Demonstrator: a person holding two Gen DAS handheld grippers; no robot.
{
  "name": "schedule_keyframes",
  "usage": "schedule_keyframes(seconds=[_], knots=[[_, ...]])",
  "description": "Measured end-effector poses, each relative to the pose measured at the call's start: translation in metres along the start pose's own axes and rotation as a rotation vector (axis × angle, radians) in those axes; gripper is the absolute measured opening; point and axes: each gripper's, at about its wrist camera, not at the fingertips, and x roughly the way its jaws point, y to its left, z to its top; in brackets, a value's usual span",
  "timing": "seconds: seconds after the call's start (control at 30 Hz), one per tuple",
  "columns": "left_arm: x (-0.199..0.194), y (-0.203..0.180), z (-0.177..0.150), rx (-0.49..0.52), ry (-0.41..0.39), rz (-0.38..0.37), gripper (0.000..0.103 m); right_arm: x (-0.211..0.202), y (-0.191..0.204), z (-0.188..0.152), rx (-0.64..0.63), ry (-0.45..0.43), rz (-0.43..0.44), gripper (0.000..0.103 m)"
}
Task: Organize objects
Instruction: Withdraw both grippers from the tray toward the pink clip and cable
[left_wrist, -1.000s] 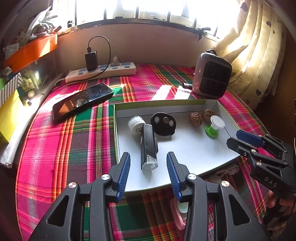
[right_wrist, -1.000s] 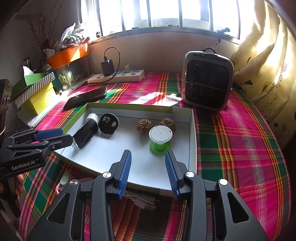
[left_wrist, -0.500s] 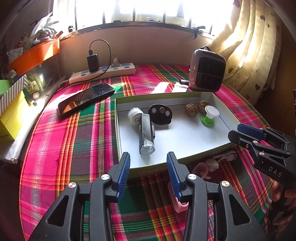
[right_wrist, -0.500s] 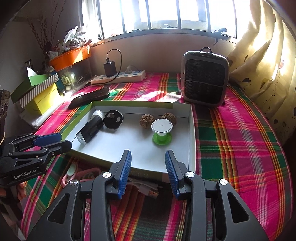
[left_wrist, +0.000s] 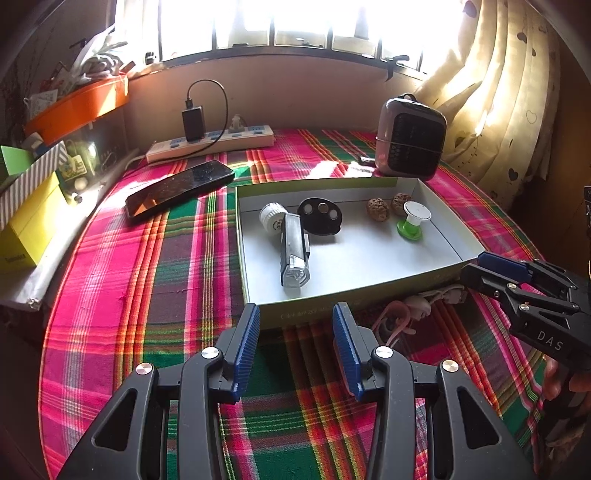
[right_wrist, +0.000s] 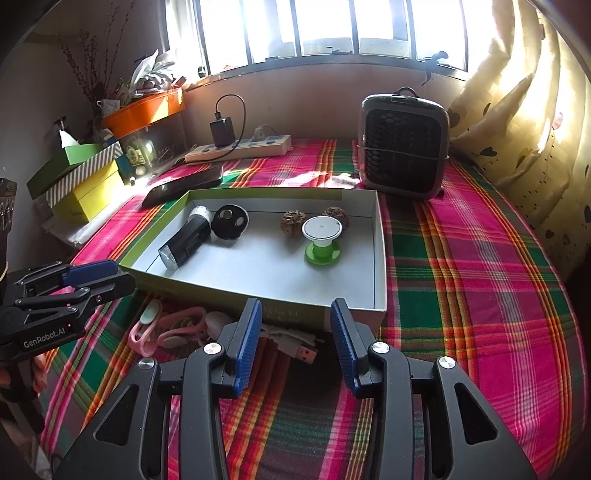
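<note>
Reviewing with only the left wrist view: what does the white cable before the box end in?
Observer: A USB plug, lying on the cloth just short of the box's near wall.
Operator: The pink thing is half hidden here.
Observer: The pink thing is a tangle of loops, with a pale oval face at its left end.
Operator: And the green box far left?
Observer: A white tissue sticks up out of the green box.

Both wrist views look down and forward at the box (left_wrist: 255, 236) (right_wrist: 380, 258) from its near edge. The left view sits toward its left end, the right view toward its right. Both share the box's inside.
</note>
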Motion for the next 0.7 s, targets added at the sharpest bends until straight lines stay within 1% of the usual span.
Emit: schedule_keyframes(seconds=[0.03,0.2,0.4,0.63,0.7], knots=[[0.001,0.001,-0.002,-0.006,0.007,-0.012,0.040,0.001,0.000,-0.001,0.001,0.007,0.000,0.043],[0.008,-0.001,-0.013,-0.009,0.058,-0.065,0.041,0.004,0.001,-0.006,-0.019,0.030,-0.006,0.044],[0.006,-0.001,-0.018,-0.032,0.071,-0.116,0.043,0.009,0.005,-0.009,-0.044,0.056,0.002,0.044],[0.004,-0.004,-0.020,-0.028,0.065,-0.153,0.043,0.019,0.004,-0.010,-0.044,0.108,0.020,0.044],[0.005,-0.007,-0.020,-0.011,0.067,-0.165,0.043,0.023,0.004,-0.010,-0.049,0.126,0.029,0.044]])
